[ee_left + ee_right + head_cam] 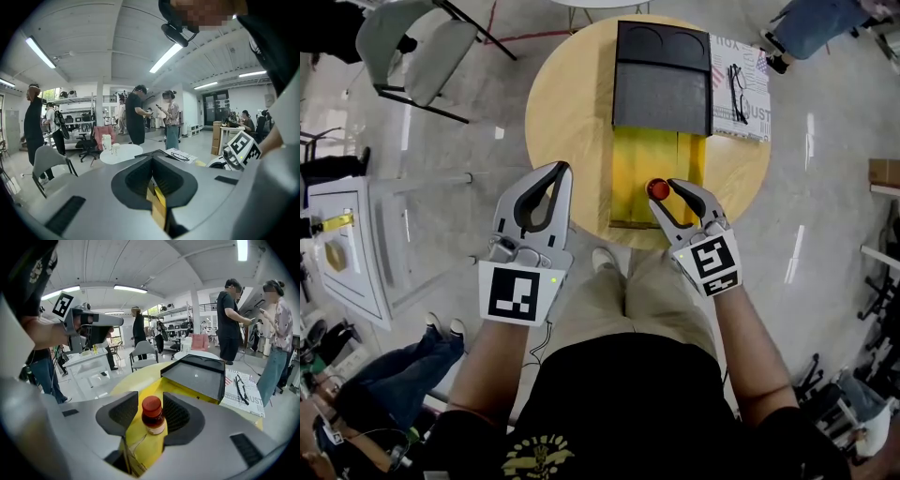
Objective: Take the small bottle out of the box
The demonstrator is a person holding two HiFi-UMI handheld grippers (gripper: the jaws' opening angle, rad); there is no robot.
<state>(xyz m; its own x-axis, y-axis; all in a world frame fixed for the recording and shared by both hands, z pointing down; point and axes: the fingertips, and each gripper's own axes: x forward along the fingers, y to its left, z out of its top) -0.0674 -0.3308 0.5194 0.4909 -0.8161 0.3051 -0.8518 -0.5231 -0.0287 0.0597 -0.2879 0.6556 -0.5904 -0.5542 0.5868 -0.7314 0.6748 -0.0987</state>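
In the head view, a round wooden desk (562, 89) carries a long yellow box (633, 173). A black lid (662, 80) covers the far half of the box. Just right of the box's far end lies a printed sheet (742, 103) with a pair of glasses (737, 89) on it. The small bottle (658, 189), red-capped, stands upright at the near end of the box. The right tongs (664, 194) sit at that same near end, jaws spread on either side of the bottle. The left tongs (565, 171) hover left of the box's near end, over the desk's edge, tips pressed together.

In the left gripper view, the left tongs (152, 159) have their tips together with nothing pinched. A strip of the yellow box (158, 204) shows through the slit behind them. The right tongs' marker cube (243, 147) sits to the right of the box.

In the right gripper view, the right tongs (151, 401) stand wide, and the small bottle (152, 417) rises between the pads with a gap on each side, its base on the yellow box (140, 446). The black lid (197, 373) lies at the box's far end, and the left tongs (96, 326) hang up to the left of the box.
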